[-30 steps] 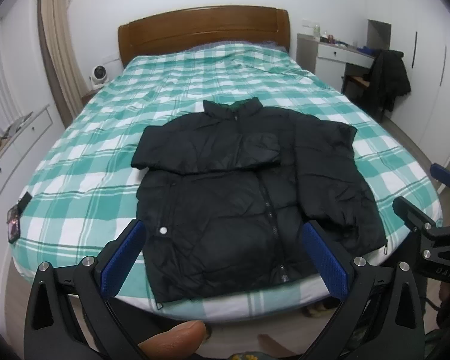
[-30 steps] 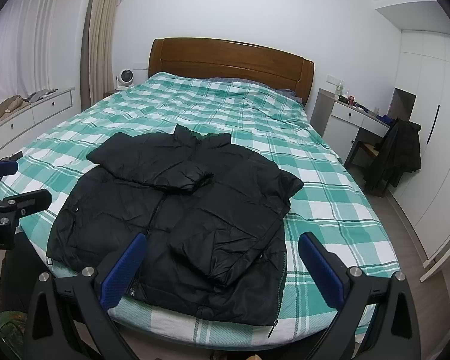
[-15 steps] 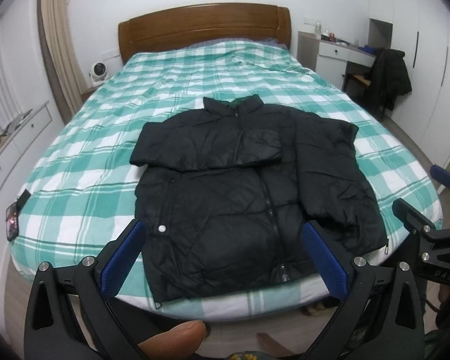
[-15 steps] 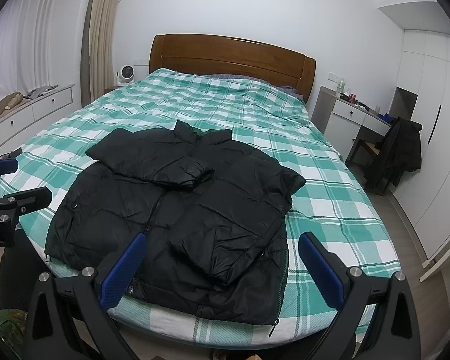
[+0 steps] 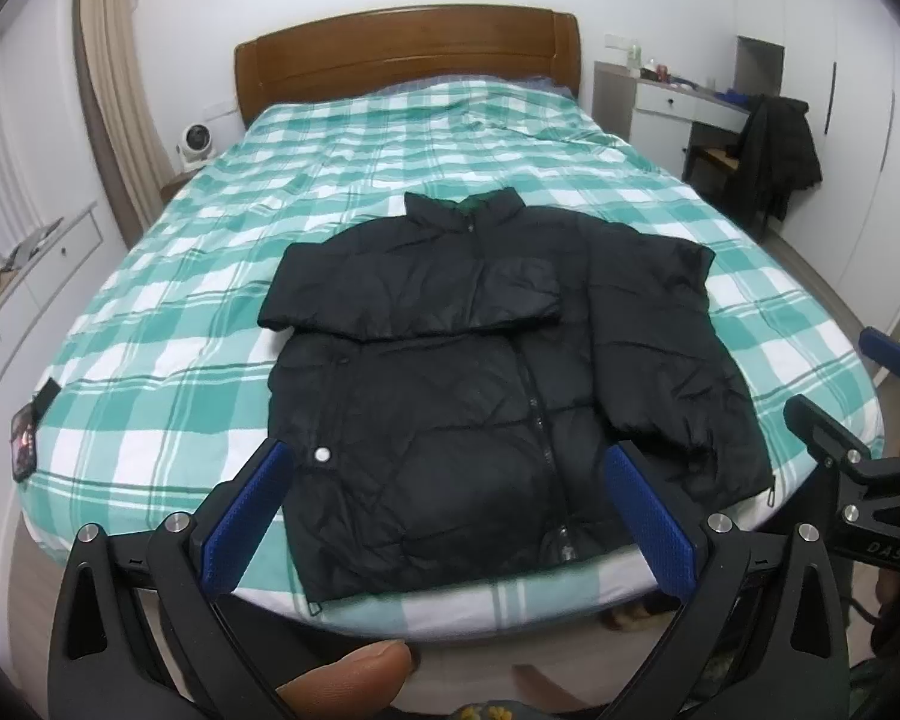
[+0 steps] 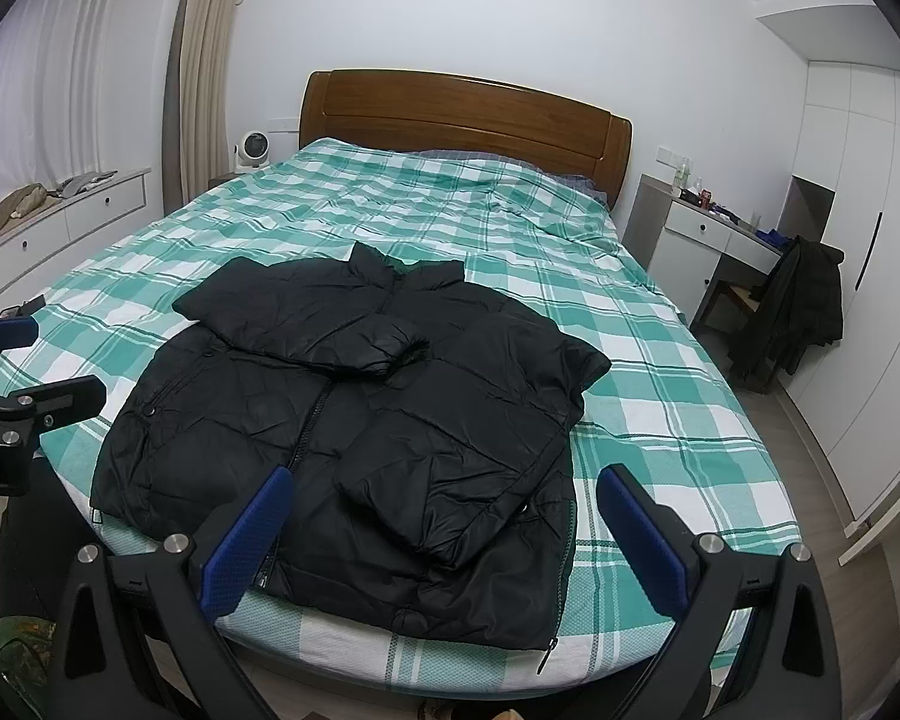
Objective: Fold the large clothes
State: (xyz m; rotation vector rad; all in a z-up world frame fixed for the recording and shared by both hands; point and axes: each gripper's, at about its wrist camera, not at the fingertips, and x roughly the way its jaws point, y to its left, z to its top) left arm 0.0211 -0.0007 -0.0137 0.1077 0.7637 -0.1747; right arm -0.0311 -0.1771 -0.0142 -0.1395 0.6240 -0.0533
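A black puffer jacket (image 5: 486,372) (image 6: 354,420) lies front up at the foot of the bed (image 5: 150,312) (image 6: 660,408), collar toward the headboard. Both sleeves are folded in: one lies across the chest, the other runs down over the right side of the body. My left gripper (image 5: 450,504) hovers open in front of the hem, off the bed's foot edge. My right gripper (image 6: 444,528) is open too, held before the jacket's lower right part. Neither touches the cloth. Each gripper shows at the edge of the other's view.
A green and white checked cover spreads over the bed up to a wooden headboard (image 5: 408,54). A chair draped with a dark coat (image 5: 774,150) stands by a white desk (image 6: 708,234) on the right. A phone (image 5: 24,438) lies at the bed's left edge. White drawers (image 6: 60,210) line the left wall.
Both views have drifted slightly; the jacket sits a little lower and nearer in the frames. The jacket itself has not moved and both grippers stay open.
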